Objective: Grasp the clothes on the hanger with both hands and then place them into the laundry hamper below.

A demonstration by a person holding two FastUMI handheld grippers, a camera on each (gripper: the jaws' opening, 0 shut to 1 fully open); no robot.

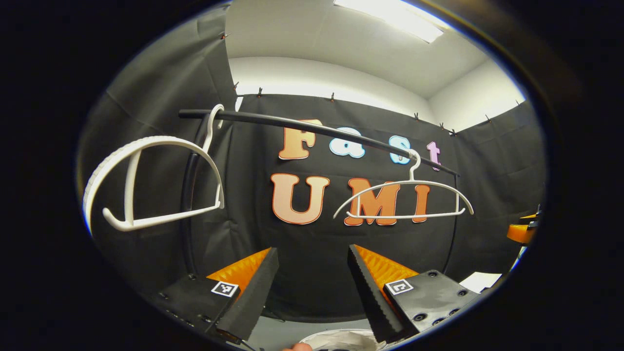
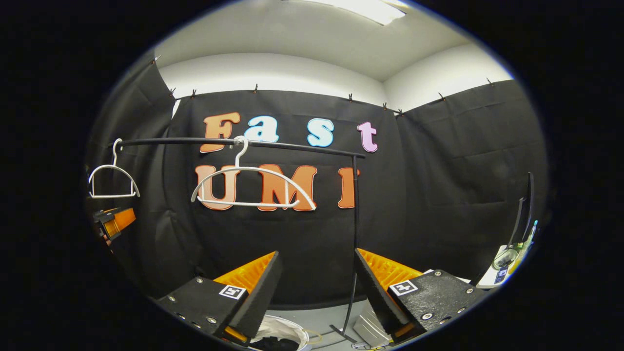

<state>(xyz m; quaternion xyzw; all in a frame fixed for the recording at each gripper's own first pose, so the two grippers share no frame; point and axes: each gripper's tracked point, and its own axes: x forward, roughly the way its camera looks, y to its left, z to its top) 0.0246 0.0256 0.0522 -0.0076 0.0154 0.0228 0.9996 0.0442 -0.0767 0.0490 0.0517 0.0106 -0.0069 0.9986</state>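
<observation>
Two white hangers hang bare from the black rail in both views. In the left gripper view we see the near hanger [image 1: 146, 185] large at the left, hooked close to the rail's [image 1: 312, 127] end, and the far hanger [image 1: 404, 202] smaller toward the right, hooked farther along the same rail. Our left gripper [image 1: 312, 287] has its fingers spread wide with nothing between them, pointing at the black cloth wall below the rail. At the bottom edge, between the fingers, we see a pale rounded rim, which looks like the laundry hamper [image 1: 341, 339], and a fingertip of a hand [image 1: 297, 347] just beside it. At the right edge of that view a part of the other gripper shows. In the right gripper view the right gripper [image 2: 317, 287] is likewise spread open and empty, aimed at the cloth wall beneath the rail [image 2: 234, 142]. One hanger [image 2: 253, 187] sits above the fingers and the other [image 2: 113, 180] is well off to the left, with the left gripper [image 2: 114, 222] just under it. Low down by the left finger we see the white rim of the hamper [image 2: 287, 329] with dark clothes [image 2: 273, 343] lying inside it. The rail's upright post [image 2: 355, 219] stands between the fingers, its foot on the grey floor [image 2: 326, 317].
</observation>
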